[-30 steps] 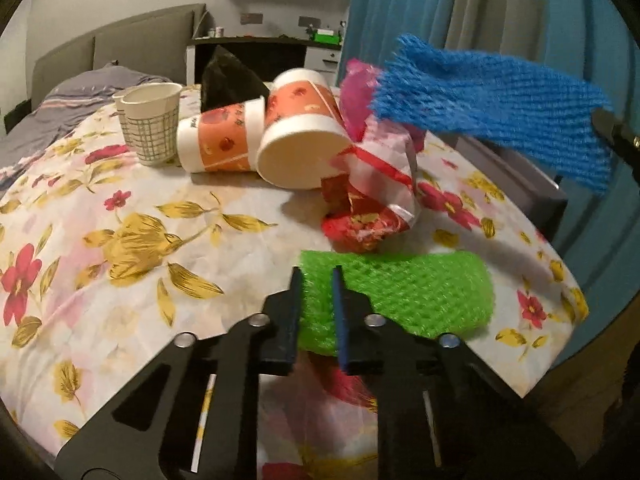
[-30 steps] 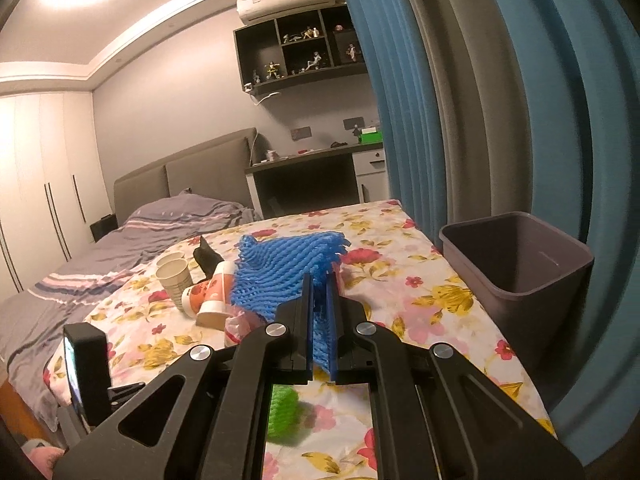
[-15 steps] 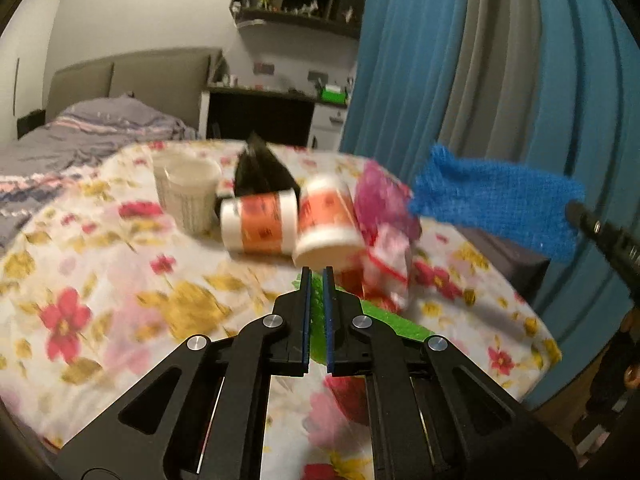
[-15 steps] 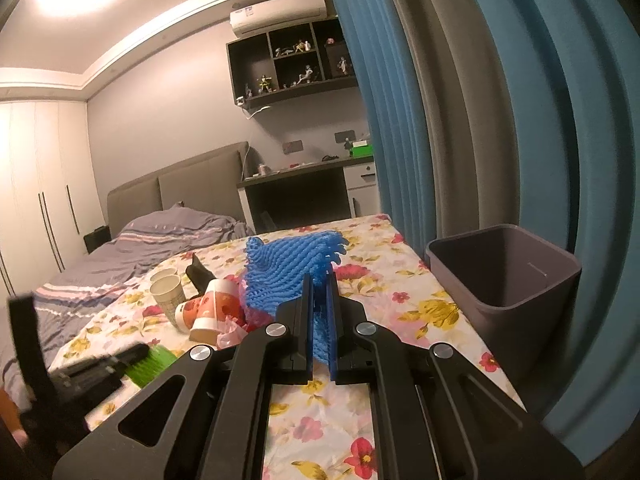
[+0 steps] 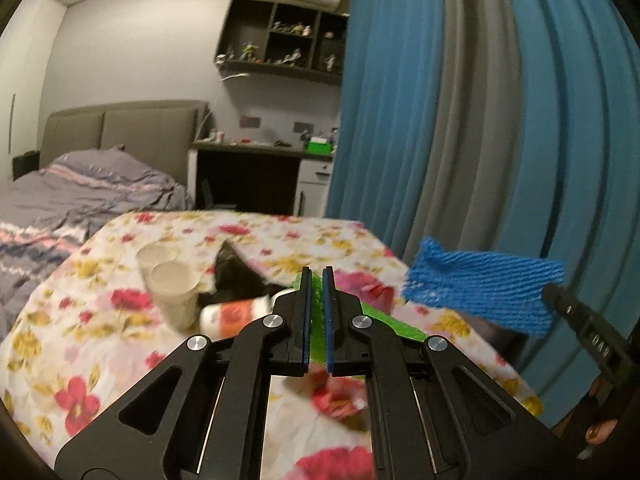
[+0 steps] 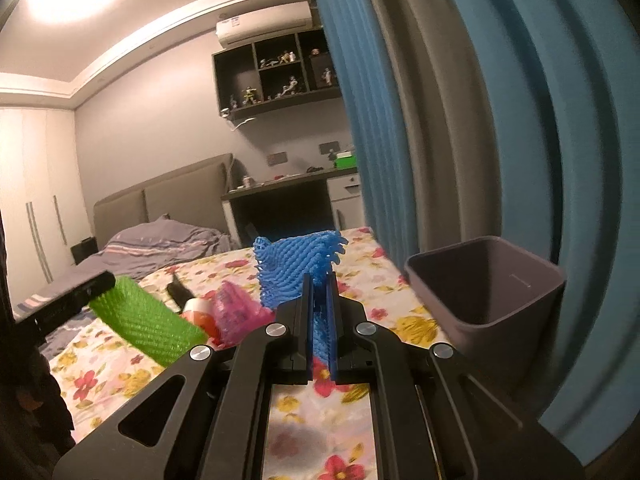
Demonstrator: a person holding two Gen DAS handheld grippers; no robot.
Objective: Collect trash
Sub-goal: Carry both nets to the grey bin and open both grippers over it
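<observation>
Trash: green foam net [image 6: 148, 322] clamped between the jaws of the left gripper [image 5: 316, 276], lifted clear of the table [image 5: 100, 352], hanging slack to the right of the jaws in the left wrist view. Blue foam net [image 6: 296, 272] clamped between the jaws of the right gripper [image 6: 319, 280], raised above the table, well off the cloth. Both nets in the air, apart from each other, blue one nearer the bin.

Left on the table, floral cloth: two stacked paper cups [image 5: 172, 284] upright; an orange-and-white cup [image 5: 234, 316] on its side just beside them; a black wrapper [image 5: 236, 276] behind; a pink bag [image 6: 236, 312] near the fallen cup. Details of these items blurred in the left wrist view.

Grey bin [image 6: 492, 292] standing at the right edge of the table, against the blue curtain [image 6: 520, 120]; interior visible only in part, contents not discernible.

Bed [image 5: 72, 196] beyond the table on the left.
</observation>
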